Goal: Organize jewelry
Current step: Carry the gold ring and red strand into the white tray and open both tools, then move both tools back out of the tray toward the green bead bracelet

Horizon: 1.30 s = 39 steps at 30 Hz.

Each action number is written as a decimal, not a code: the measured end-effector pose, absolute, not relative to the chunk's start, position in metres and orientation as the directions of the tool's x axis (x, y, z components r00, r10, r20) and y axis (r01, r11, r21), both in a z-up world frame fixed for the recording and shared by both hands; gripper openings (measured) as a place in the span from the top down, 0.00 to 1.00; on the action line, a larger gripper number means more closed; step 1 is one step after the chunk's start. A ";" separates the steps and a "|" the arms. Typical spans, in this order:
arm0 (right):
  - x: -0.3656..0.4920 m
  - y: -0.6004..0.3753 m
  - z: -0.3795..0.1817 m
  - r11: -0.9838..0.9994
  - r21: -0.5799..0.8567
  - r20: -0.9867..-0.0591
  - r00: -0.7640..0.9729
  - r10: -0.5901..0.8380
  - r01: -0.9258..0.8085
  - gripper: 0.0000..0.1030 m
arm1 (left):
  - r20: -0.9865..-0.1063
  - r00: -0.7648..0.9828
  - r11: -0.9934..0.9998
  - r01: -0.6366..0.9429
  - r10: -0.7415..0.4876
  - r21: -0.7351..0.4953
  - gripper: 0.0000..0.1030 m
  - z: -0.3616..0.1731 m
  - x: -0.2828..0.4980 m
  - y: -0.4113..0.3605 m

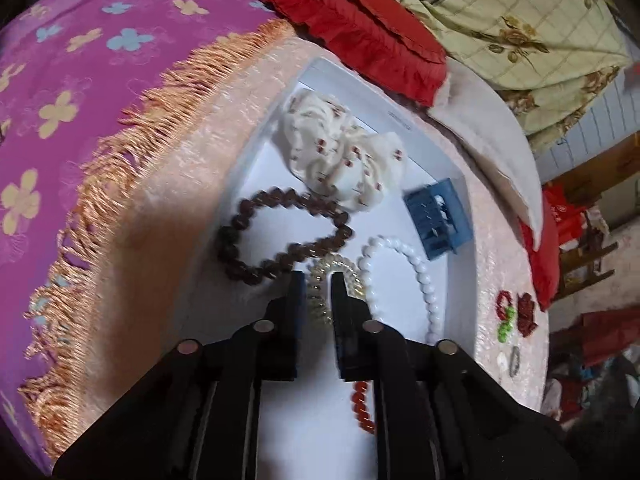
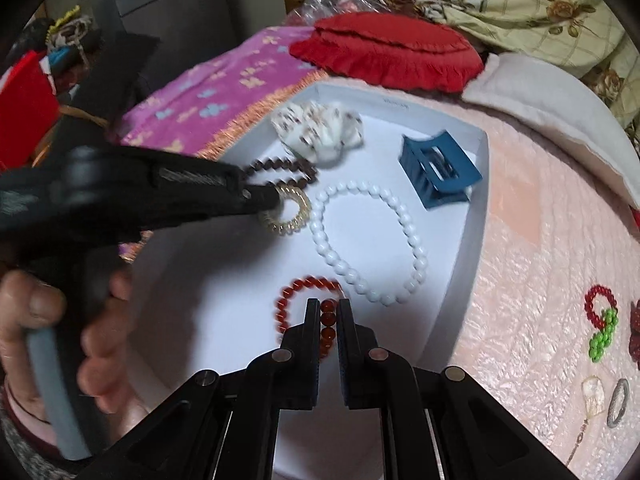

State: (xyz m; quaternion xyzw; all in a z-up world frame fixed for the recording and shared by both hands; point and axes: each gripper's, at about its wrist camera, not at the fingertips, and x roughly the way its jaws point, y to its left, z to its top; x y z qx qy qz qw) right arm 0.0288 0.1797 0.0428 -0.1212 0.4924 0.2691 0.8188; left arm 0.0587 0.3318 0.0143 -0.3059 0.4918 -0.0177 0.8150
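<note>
A white tray (image 2: 476, 216) lies on a pink cloth and holds a floral scrunchie (image 2: 316, 132), a brown bead bracelet (image 1: 280, 236), a gold coil hair tie (image 2: 288, 210), a white bead bracelet (image 2: 368, 240), a blue claw clip (image 2: 436, 176) and a red bead bracelet (image 2: 308, 308). My left gripper (image 1: 318, 280) has its fingers closed on one side of the gold coil hair tie (image 1: 320, 300); it also shows from the side in the right wrist view (image 2: 276, 200). My right gripper (image 2: 328, 306) is shut on the red bead bracelet over the tray's near part.
On the pink cloth right of the tray lie a red and green bead ring (image 2: 600, 320), a dark red piece (image 2: 636, 332), a silver ring (image 2: 618, 402) and a pale pendant (image 2: 592, 396). A red cushion (image 2: 388, 56) and floral quilt (image 2: 540, 8) lie behind.
</note>
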 end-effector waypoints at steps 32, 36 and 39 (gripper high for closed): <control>0.033 0.188 0.038 0.842 -0.020 -0.865 0.431 0.256 -0.540 0.70 | -0.726 0.687 0.877 -0.327 -0.035 -0.352 0.57 0.061 0.001 0.342; 0.012 0.164 0.060 0.848 0.006 -0.827 0.474 0.302 -0.530 0.62 | -0.729 0.685 0.903 -0.322 0.015 -0.284 0.57 0.062 0.000 0.328; -0.004 0.146 0.070 0.851 0.009 -0.809 0.496 0.315 -0.526 0.61 | -0.718 0.694 0.925 -0.301 0.046 -0.232 0.57 0.066 -0.002 0.312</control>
